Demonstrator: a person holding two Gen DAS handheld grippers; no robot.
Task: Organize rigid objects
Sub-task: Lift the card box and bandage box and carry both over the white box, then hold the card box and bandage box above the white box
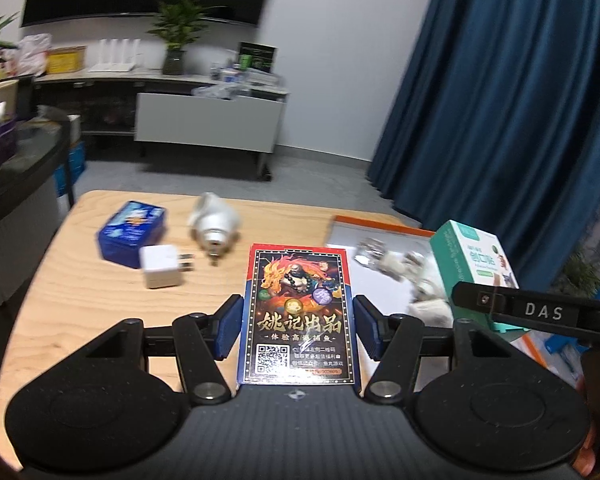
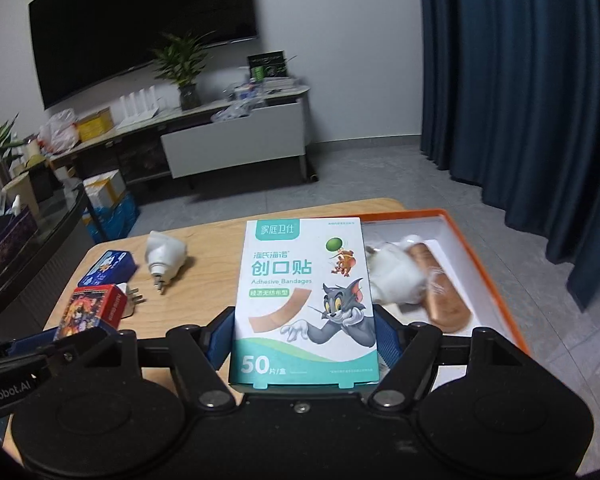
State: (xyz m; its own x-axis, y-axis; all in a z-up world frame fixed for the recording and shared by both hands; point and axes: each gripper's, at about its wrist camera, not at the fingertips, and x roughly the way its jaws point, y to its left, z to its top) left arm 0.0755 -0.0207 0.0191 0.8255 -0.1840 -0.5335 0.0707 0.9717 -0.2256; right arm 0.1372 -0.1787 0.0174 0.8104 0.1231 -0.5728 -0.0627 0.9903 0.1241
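My left gripper (image 1: 298,300) is shut on a playing-card box (image 1: 298,312) with a red and blue border and a dragon picture, held above the wooden table (image 1: 100,312). The same card box (image 2: 90,310) shows at the lower left of the right wrist view. My right gripper (image 2: 305,312) is shut on a white and teal adhesive-bandage box (image 2: 304,296) with cartoon figures, beside an orange-rimmed box (image 2: 456,244). That bandage box (image 1: 472,256) appears at the right of the left wrist view, behind a black gripper finger (image 1: 520,308).
On the table lie a blue tin (image 1: 132,232), a white charger cube (image 1: 162,266) and a white plug-in adapter (image 1: 216,224). The orange-rimmed box (image 1: 348,236) holds a copper-coloured piece (image 2: 440,292) and white items (image 2: 396,276). A dark glass table stands left, a blue curtain right.
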